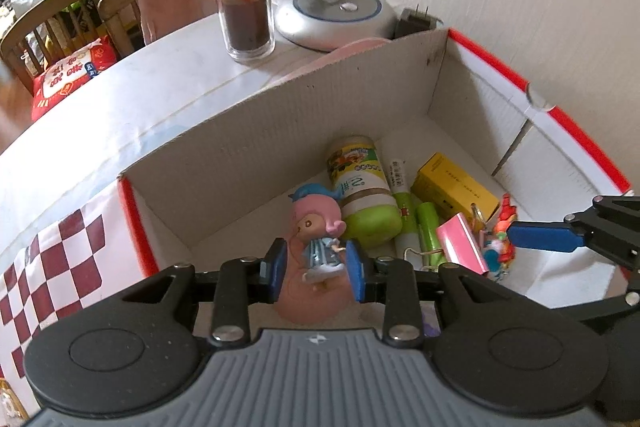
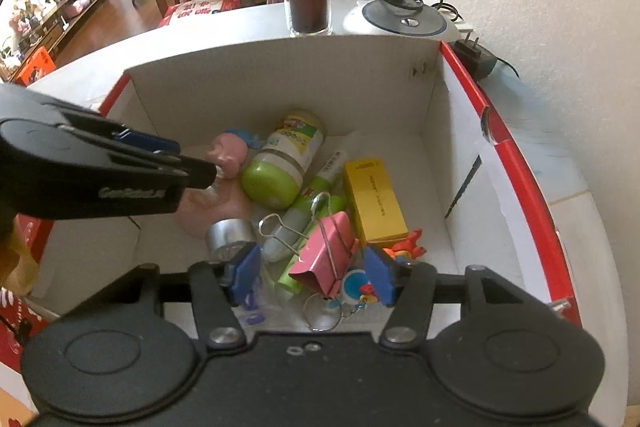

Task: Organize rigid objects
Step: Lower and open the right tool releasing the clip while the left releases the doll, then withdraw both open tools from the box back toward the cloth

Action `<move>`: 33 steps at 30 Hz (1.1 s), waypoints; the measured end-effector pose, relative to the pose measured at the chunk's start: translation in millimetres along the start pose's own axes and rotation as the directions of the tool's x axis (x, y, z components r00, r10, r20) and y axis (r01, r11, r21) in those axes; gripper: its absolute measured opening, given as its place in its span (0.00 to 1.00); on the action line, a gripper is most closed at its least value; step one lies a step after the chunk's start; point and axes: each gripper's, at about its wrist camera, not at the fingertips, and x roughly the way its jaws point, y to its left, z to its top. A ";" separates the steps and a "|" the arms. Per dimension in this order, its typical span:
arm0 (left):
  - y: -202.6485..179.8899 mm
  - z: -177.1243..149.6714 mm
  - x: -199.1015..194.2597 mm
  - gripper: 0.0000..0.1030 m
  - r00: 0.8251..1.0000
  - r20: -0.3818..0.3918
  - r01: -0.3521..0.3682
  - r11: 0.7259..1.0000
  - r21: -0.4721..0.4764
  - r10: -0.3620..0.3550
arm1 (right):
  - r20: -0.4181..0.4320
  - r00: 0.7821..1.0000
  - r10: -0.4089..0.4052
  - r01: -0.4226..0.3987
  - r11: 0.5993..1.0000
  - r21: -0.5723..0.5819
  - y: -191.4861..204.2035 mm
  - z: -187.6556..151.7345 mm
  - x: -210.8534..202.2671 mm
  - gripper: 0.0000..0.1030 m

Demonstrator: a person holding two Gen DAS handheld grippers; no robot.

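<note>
Dining rm beyond; white table w/ checked cloth at near edge, carrying a glass jar of dark liquid, a round lamp base and a plug adapter.

Item 1: red-edged cardboard box, open top, on the table. Contents, lying loose and touching: green-capped bottle, white/green tubes, yellow carton, pink binder clip, silver cap, blue-white keyring charm, orange toy.

Item 2: pink-headed figurine w/ blue cap, on a pink base, at the box's near-left side.

Left claw: pads narrowly spaced, one each side of the figurine's body; looks like a grip, contact not fully clear.

Right claw: parted, nothing pinched; binder clip and charm sit btwn its pads, untouched as far as visible.

Risks (judged):
- Figurine held by a small rounded body; slight grip could let it twist or drop onto the bottle.
- Binder clip's wire handle overlaps a tube; closing there may snag both.
- Both claws low in one box: collision likely if either swings inward.
</note>
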 end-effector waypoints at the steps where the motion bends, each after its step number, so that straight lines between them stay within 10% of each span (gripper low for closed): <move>1: 1.3 -0.9 -3.7 0.30 1.000 0.009 0.005 1.000 -0.006 -0.005 | 0.003 1.000 0.002 -0.002 1.000 0.003 0.8 0.4 -2.0 0.57; 31: 88.6 -84.6 -135.1 0.31 0.965 0.260 0.066 0.993 -0.100 -0.038 | 0.145 0.988 0.043 -0.037 0.998 -0.042 107.3 -2.0 -71.0 0.77; 33: 98.7 -93.3 -142.7 0.42 0.962 0.270 0.069 0.992 -0.108 -0.037 | 0.155 0.986 0.058 -0.049 0.997 -0.055 122.0 -3.2 -73.5 0.80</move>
